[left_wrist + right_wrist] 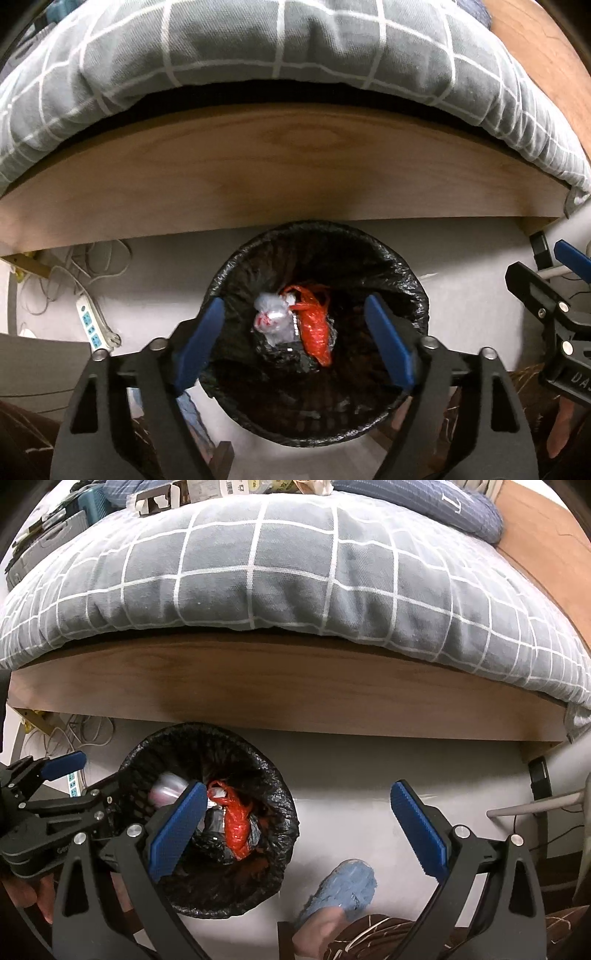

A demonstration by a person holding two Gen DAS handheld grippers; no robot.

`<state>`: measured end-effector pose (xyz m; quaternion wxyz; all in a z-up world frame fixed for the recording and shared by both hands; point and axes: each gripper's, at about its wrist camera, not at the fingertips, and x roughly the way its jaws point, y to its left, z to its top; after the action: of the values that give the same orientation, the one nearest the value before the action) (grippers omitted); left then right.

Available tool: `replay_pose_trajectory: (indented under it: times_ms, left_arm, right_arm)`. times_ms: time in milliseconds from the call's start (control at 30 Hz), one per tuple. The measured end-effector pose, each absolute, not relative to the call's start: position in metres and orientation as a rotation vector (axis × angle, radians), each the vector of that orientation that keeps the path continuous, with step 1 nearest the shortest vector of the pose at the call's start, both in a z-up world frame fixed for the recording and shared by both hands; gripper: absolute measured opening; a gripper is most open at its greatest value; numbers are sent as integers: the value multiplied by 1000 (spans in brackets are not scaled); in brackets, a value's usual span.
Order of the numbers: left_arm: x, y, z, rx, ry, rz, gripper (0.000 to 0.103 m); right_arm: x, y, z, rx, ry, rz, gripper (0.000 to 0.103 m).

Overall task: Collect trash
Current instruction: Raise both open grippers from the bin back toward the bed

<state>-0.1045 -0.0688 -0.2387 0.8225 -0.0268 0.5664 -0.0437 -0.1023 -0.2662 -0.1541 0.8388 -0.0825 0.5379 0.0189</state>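
- As the left gripper [293, 334] hung directly over the black-lined waste bin [413, 280], its blue pads stood wide apart with nothing between them; the right gripper [299, 834] gaped just as empty over bare floor beside the bin.
- Trash lay at the bottom of the liner: a crumpled pale plastic bag [271, 319] touching a red plastic bag [314, 332], both well inside the rim and clear of either tool.
- A blurred pinkish-white shape showed against the bin's near wall in the right wrist view, and whether it was falling or at rest could not be told.
- By the look of it, the step in hand was the drop itself, and it seemed all but complete; the jaws were best kept spread and lifted straight up so that neither pad snagged the loose liner.
- Nearby, a white power strip [92, 325] and tangled cords lay on the floor under the wooden bed frame [295, 177]; any swing away was better made high and wide of them.
- Further litter appeared to wait on the grey checked duvet [295, 572], where an opened cardboard box [159, 496] and packets sat at the far edge.
- A person's foot in a blue slipper [343, 890] rested near the bin, leaving little room on that side.
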Motion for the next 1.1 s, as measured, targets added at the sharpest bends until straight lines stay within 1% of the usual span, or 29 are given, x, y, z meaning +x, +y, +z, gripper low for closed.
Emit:
replay_pose_trajectory:
  times_ms: [33, 100, 200, 500, 633, 867, 1100]
  left_arm:
    - [-104, -67, -237, -54, 1202, -86, 88]
    - [-102, -64, -234, -49, 1190, -67, 94]
    - [-102, -61, -223, -55, 1158, -56, 97]
    - [-102, -54, -178, -56, 1073, -37, 97]
    - [-102, -50, -161, -61, 1054, -31, 97]
    - [-98, -44, -113, -44, 944, -4, 97]
    - [-94, -36, -86, -66, 893, -2, 97]
  right_arm:
    - [-102, -265, -153, -176, 1134, 39, 95]
    - [-100, -262, -148, -179, 1123, 42, 95]
    - [-98, -259, -136, -181, 1090, 48, 95]
    - [-98, -248, -90, -181, 944, 58, 95]
    - [-96, -245, -70, -144, 909, 78, 95]
    - [-86, -233, -37, -132, 829, 101, 95]
    - [-78, -229, -16, -121, 781, 115, 95]
